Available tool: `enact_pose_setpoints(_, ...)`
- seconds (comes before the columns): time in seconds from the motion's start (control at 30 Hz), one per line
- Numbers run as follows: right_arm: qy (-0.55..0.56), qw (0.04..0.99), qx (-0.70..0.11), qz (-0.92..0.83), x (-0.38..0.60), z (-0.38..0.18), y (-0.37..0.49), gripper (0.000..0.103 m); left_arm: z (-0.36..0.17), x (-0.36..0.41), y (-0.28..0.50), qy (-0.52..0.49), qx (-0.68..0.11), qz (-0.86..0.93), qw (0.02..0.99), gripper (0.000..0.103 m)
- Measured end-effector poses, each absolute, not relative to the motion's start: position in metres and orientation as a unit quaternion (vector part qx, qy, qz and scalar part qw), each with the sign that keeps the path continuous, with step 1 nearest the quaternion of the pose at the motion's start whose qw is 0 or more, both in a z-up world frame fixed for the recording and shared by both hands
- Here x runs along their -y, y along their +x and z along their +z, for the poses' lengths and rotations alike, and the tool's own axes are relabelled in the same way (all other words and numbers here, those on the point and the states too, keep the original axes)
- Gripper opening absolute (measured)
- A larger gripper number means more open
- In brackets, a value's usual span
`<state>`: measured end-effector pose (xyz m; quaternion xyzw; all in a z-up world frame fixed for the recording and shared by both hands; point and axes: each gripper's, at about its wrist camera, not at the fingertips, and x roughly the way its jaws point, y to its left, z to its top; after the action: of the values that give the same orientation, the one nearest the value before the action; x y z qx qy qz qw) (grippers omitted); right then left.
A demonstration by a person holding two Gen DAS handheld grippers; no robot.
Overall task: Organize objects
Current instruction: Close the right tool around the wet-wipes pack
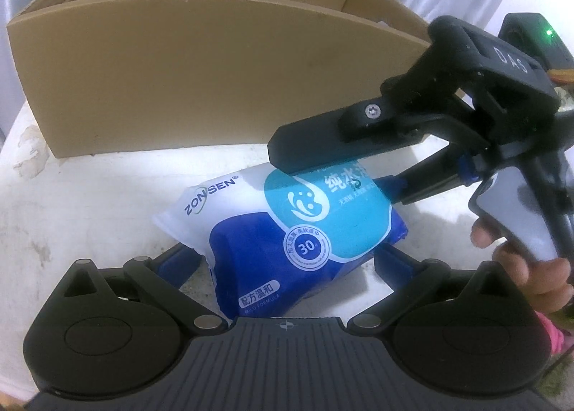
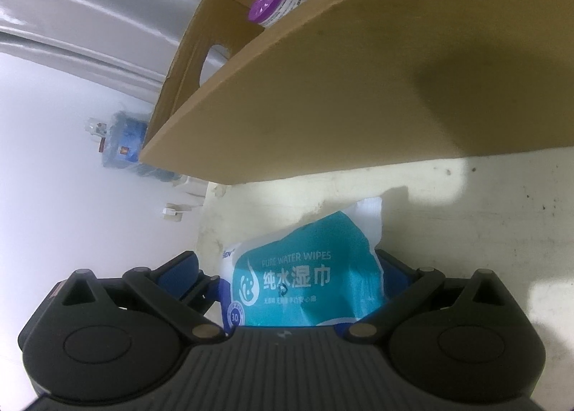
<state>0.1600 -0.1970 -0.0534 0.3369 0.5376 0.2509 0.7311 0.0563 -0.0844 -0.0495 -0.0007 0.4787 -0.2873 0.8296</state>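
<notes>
A blue, teal and white pack of wet wipes (image 1: 287, 224) sits tilted between both grippers, just above the white table (image 1: 89, 202). My left gripper (image 1: 285, 256) holds its near end, a blue pad pressed against each side. My right gripper (image 1: 333, 174) reaches in from the right, one black finger on top of the pack's far end and the other below its right edge. In the right wrist view the pack (image 2: 305, 267) fills the space within my right gripper (image 2: 287, 267). An open cardboard box (image 1: 179, 80) stands right behind the pack.
Inside the box (image 2: 358, 88) stands a jar with a purple lid (image 2: 269, 3). A person's hand (image 1: 531, 274) holds the right gripper's handle. Beyond the table edge (image 2: 208, 231), a blue wrapped bundle (image 2: 122, 145) lies on the floor.
</notes>
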Motion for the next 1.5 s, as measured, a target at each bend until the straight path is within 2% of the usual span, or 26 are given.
enact_pose_setpoints(0.4,0.325,0.737,-0.544,0.236,0.191,-0.049,0.160,0.103,-0.050,0.081,0.053,0.000,-0.480,-0.289,0.828,0.103)
enact_pose_setpoints(0.77,0.247,0.756,-0.551,0.251,0.175,-0.039,0.158,0.103,-0.051,0.084,0.057,-0.001,-0.480,-0.288,0.829,0.103)
enact_pose_setpoints(1.5,0.378,0.720,-0.521,0.259,0.211,-0.056,0.156,0.103,-0.054,0.088,0.057,-0.005,-0.479,-0.291,0.828,0.103)
